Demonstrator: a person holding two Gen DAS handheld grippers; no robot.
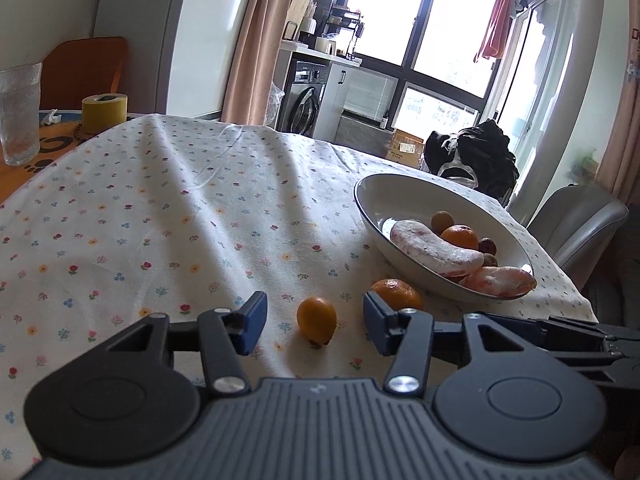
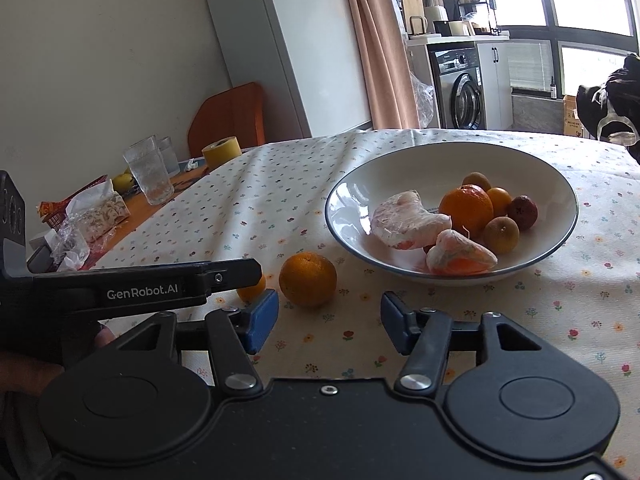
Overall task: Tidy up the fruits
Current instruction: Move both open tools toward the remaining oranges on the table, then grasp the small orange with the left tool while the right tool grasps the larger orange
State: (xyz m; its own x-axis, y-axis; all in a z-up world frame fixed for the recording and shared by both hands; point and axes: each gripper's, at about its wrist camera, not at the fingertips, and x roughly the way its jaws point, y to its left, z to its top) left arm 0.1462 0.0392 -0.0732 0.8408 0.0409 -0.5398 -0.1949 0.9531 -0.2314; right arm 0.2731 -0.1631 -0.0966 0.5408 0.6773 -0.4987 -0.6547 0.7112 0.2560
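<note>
A white bowl [image 1: 404, 196] [image 2: 400, 172] on the flowered tablecloth holds two peeled pomelo pieces [image 2: 404, 220], an orange [image 2: 466, 204] and several small fruits. On the cloth before it lie a mandarin [image 1: 398, 293] [image 2: 307, 284] and a small oval orange fruit [image 1: 316, 319], which the left device partly hides in the right wrist view [image 2: 252, 291]. My left gripper [image 1: 314, 326] is open, and the oval fruit sits just ahead between its blue pads. My right gripper [image 2: 328, 322] is open and empty, with the mandarin ahead of its left pad.
At the table's far left stand ribbed glasses [image 2: 149, 176], a yellow tape roll [image 1: 105, 112] [image 2: 221, 150], snack wrappers [image 2: 92, 216] and a green fruit [image 2: 122, 181]. An orange chair [image 2: 230, 114] is behind; a grey chair [image 1: 576, 224] with dark clothes [image 1: 472, 152] stands right.
</note>
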